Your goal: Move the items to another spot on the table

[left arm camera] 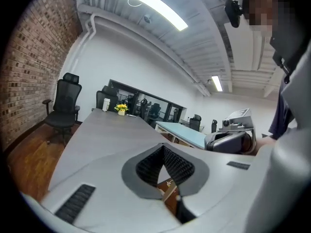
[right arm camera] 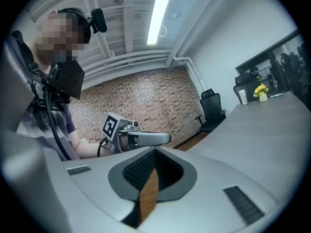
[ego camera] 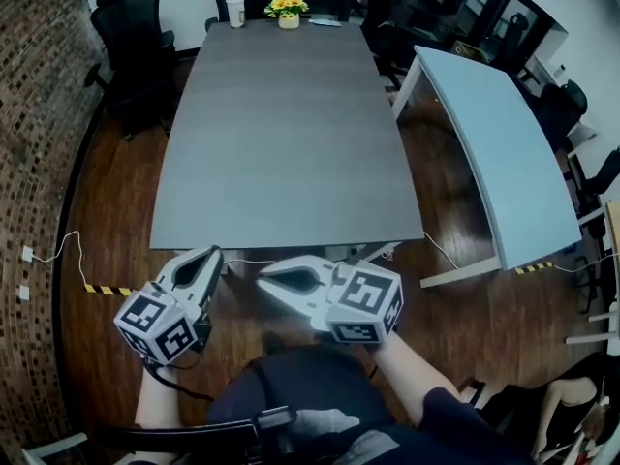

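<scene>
Table [ego camera: 281, 134] far end: cup [ego camera: 235, 10], flowerpot [ego camera: 289, 13]; left gripper [ego camera: 211, 255], right gripper [ego camera: 263, 279] clenched empty, well apart.

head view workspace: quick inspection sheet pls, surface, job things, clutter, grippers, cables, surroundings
surface: grey table, mostly bare.
job's things: paper cup, pot of yellow flowers and a small flat item, all at the far end.
clutter: nothing seen.
grippers: left gripper and right gripper both shut, holding nothing, short of the table's near edge.
cables: white cable on the floor at left; another near the table's right corner.
surroundings: black chairs, light blue table, brick wall, wood floor.
</scene>
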The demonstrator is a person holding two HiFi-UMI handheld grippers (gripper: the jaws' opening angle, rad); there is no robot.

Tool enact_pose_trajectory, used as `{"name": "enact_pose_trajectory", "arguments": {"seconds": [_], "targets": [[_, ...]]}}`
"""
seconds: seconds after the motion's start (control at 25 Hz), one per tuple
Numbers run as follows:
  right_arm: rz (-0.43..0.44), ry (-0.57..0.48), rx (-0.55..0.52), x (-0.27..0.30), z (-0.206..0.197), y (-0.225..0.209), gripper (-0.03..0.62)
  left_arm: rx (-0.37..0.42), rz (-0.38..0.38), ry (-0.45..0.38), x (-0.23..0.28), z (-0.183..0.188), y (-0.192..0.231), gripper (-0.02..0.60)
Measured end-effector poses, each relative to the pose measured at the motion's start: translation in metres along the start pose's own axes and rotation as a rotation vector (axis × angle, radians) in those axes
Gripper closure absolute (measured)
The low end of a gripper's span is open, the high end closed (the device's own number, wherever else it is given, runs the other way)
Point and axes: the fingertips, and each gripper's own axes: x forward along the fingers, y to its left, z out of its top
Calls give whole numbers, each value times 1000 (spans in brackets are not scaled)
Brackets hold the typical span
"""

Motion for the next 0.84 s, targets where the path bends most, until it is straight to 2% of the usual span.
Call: {"name": "enact_pose_trajectory", "arguments": {"seconds": [0.24,0.44,0.84], "targets": [[-131,-42,6,-28,6,-15,614,30,-134,27,39,3,-18,575],[-207,-60,22,-59,2,-24,614,50,-203,45,63,2,-44,575],[-198,-86,48,-117,-6,-26,614,49,-182,96,85,-18,-96,575]]}}
